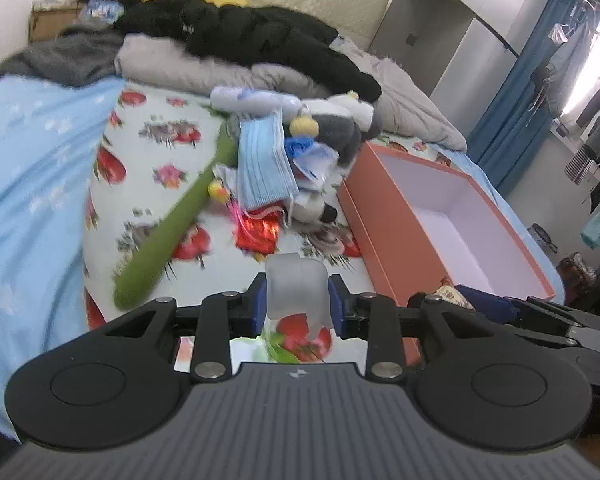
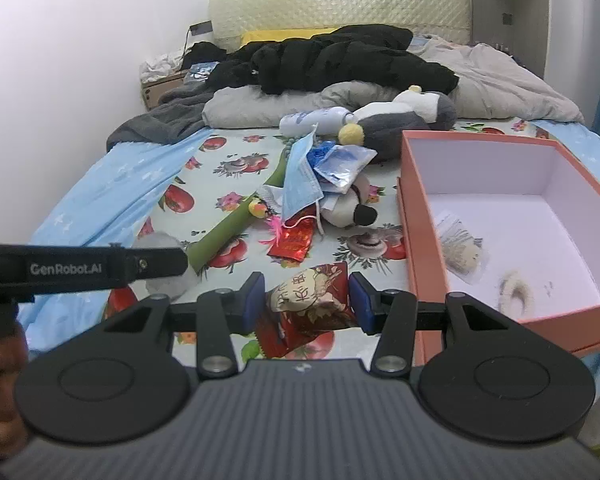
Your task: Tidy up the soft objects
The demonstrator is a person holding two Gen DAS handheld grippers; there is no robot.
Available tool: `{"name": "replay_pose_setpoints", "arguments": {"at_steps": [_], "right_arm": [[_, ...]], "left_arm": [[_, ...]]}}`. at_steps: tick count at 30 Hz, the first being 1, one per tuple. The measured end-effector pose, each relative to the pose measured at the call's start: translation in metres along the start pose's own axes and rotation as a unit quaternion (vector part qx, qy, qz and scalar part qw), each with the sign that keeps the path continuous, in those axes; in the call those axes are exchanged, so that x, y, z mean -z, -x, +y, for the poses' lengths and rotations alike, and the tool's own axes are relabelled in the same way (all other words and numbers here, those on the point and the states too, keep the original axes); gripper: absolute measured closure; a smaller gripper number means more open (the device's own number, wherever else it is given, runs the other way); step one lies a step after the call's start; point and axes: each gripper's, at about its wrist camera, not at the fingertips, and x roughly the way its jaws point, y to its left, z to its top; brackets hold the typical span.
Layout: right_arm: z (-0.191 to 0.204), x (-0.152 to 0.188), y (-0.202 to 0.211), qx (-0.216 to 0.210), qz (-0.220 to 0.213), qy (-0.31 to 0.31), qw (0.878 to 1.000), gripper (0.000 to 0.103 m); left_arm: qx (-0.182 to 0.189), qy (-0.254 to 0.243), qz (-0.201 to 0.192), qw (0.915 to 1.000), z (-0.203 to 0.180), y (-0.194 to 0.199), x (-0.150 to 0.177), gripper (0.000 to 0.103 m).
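My left gripper (image 1: 297, 300) is shut on a frosted translucent soft block (image 1: 296, 288), held above the strawberry-print sheet. My right gripper (image 2: 308, 304) is shut on a red patterned pouch (image 2: 310, 308), left of the orange box (image 2: 420, 240). The box also shows in the left wrist view (image 1: 384, 232), open, with white inside. In the right wrist view it holds a small clear bag (image 2: 460, 250) and a pale ring (image 2: 516, 290). A pile lies mid-bed: blue face masks (image 1: 260, 164), a green plush stick (image 1: 172, 232), a penguin plush (image 2: 400, 120) and a red packet (image 2: 294, 240).
Grey blankets (image 2: 284, 110) and black clothing (image 2: 340, 64) lie at the head of the bed. A light blue cover (image 1: 28, 184) drapes the left side. The left gripper's handle (image 2: 80, 266) crosses the right wrist view. A wardrobe and hanging clothes (image 1: 588, 120) stand right.
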Motion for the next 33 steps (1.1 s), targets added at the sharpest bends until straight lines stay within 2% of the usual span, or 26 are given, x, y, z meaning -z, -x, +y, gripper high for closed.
{"name": "replay_pose_setpoints", "arguments": {"at_steps": [12, 21, 27, 33], "right_arm": [[-0.032, -0.006, 0.031, 0.029, -0.025, -0.025, 0.999, 0.053], [-0.076, 0.004, 0.055, 0.081, -0.031, -0.058, 0.995, 0.053], [-0.108, 0.010, 0.057, 0.098, -0.028, -0.083, 0.991, 0.053], [-0.136, 0.011, 0.039, 0.105, -0.021, -0.101, 0.989, 0.053]], "left_arm": [[0.044, -0.043, -0.004, 0.9981, -0.057, 0.002, -0.006, 0.067], [0.097, -0.052, 0.029, 0.9935, -0.099, -0.033, -0.012, 0.066], [0.110, -0.077, 0.032, 0.9905, -0.125, -0.051, -0.021, 0.065], [0.111, -0.103, 0.048, 0.9873, -0.146, -0.087, -0.031, 0.065]]}}
